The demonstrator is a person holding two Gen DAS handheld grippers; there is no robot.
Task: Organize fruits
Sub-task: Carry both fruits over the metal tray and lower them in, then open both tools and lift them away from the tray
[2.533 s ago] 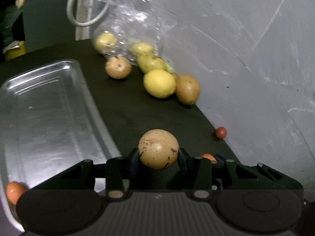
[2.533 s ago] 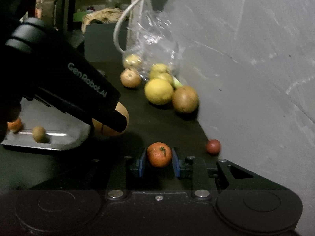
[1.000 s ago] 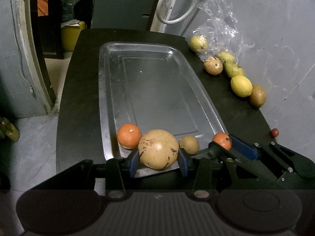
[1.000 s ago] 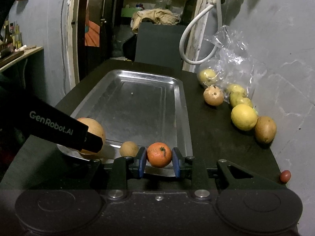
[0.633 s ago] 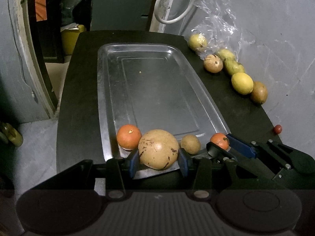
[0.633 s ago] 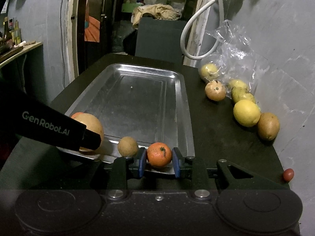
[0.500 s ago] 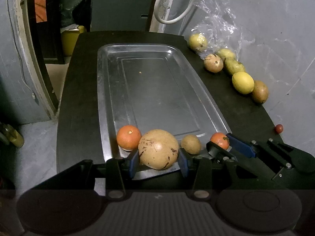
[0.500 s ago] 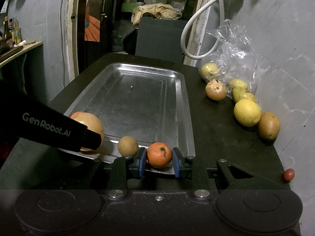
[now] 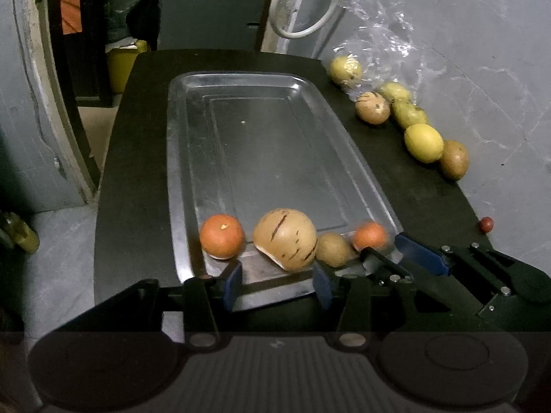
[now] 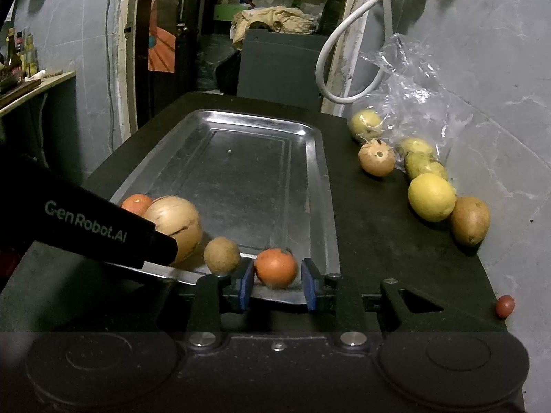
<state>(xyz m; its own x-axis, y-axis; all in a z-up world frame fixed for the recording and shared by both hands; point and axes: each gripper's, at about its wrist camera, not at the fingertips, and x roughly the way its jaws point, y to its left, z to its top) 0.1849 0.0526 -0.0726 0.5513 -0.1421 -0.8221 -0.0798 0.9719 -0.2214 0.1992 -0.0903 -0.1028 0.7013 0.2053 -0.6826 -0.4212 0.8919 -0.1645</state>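
My left tool [image 9: 277,284] stands wide, its blue pads clear of the big tan fruit [image 9: 285,239], which sits on the near end of the metal tray [image 9: 261,130] just ahead of the pads. To its left on the tray is an orange [image 9: 222,236]; to its right a small brown fruit [image 9: 332,250] touches it, and beyond that is a smaller orange fruit [image 9: 370,235], a bit blurred.

From the right wrist view, my right tool [image 10: 277,287] is parted too, a pad on each side of that small orange fruit [image 10: 275,267] with a sliver of gap on both sides; the fruit rests on the tray's near edge [image 10: 320,186]. The left tool's black body crosses the lower left there, hiding part of the tan fruit [image 10: 177,223].

Off the tray, on the black table [image 9: 406,186] by the wall, a line of fruit waits: a yellow lemon [image 9: 423,143], a brown fruit [image 9: 454,159] touching it, a tan ribbed one [image 9: 372,107], and yellow-green ones partly inside a clear plastic bag [image 9: 378,31]. A tiny red fruit [image 9: 487,223] sits alone near the table's edge.
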